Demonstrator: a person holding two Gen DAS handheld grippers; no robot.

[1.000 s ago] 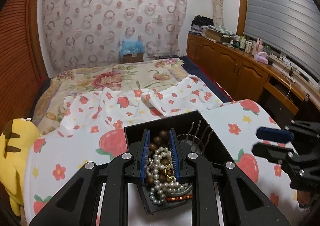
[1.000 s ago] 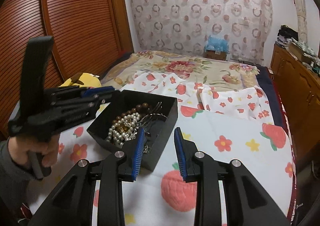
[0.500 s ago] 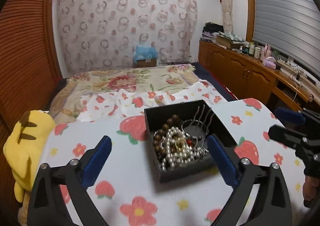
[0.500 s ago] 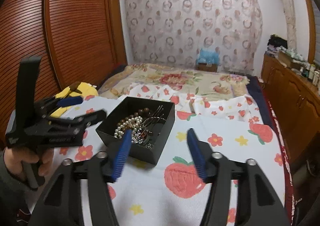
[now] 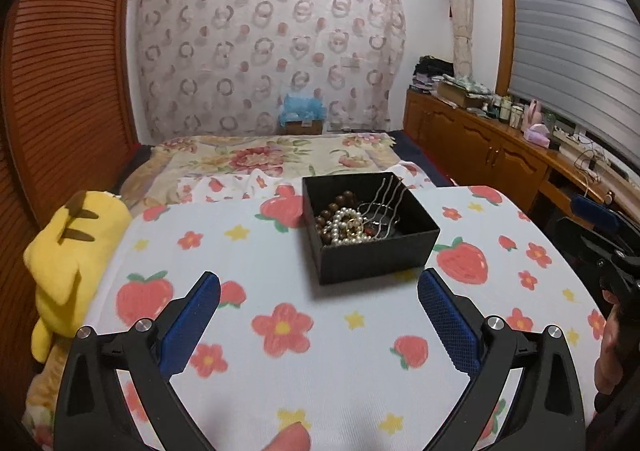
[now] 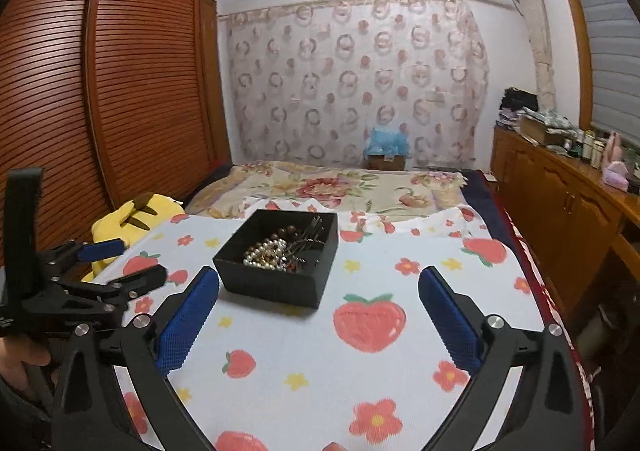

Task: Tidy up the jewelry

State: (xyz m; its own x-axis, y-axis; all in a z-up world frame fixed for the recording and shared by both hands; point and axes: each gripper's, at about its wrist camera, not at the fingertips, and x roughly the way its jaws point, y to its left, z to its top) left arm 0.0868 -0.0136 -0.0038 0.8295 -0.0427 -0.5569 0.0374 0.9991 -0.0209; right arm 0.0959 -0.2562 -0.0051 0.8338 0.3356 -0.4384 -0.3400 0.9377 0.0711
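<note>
Left gripper (image 5: 319,289): jaws spread wide, nothing between the blue pads (image 5: 191,325); it sits low over the bedcover, short of the box. Its jaws have just been opening. In the right wrist view it shows at the left edge (image 6: 120,263), held by a hand (image 6: 18,365).

Right gripper (image 6: 319,287): jaws likewise spread wide, having just been opening, with only bedcover between the pads (image 6: 450,317). It too stands short of the box and touches nothing. In the left wrist view it appears at the right edge (image 5: 592,219), partly cut off, with a hand (image 5: 610,359) below it.

Box (image 5: 378,257): black, open-topped, rectangular, resting on the bedcover ahead of both grippers and apart from each.

Jewelry, all inside the box:
- pearls (image 5: 345,225), a white heap toward the near left;
- brown beads (image 5: 334,203), behind and left of the pearls;
- a small gold piece (image 5: 353,225) among the pearls, kind unclear;
- wavy metal pins (image 5: 386,193), leaning against the far right wall.

Bedcover (image 5: 320,371): white, printed with strawberries, flowers and stars.

Plush (image 5: 72,251): yellow with dark stripes, at the left edge of the bed.

Cabinets (image 5: 480,147): wooden, along the right wall, top crowded with small items.

Curtain (image 5: 264,47): ring-patterned, behind the bed.
</note>
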